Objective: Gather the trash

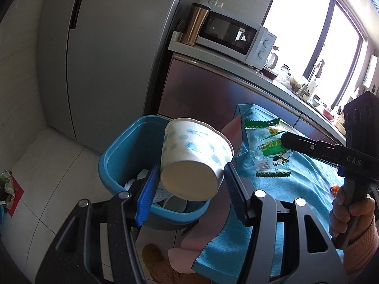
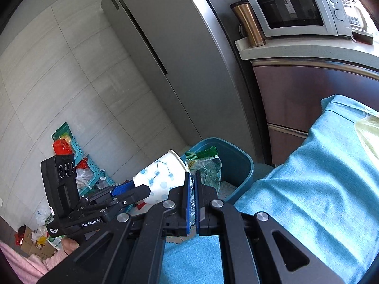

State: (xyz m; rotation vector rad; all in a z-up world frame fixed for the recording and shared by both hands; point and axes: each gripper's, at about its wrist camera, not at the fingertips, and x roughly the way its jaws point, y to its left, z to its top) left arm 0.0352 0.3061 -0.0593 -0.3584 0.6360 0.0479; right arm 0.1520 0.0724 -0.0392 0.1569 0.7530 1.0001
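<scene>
While the left tongs [image 1: 189, 177] pinch a paper cup [image 1: 194, 158] over the blue bin [image 1: 113, 161] (some trash already inside), the right tongs [image 2: 192, 189], at three o'clock, clamp a green wrapper [image 2: 208, 165], neither dropped yet.

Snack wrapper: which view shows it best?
Left wrist view: the snack wrapper hangs flat, print visible, pinched by the right gripper. Right wrist view shows the wrapper edge-on and crumpled beyond its own jaws.
</scene>
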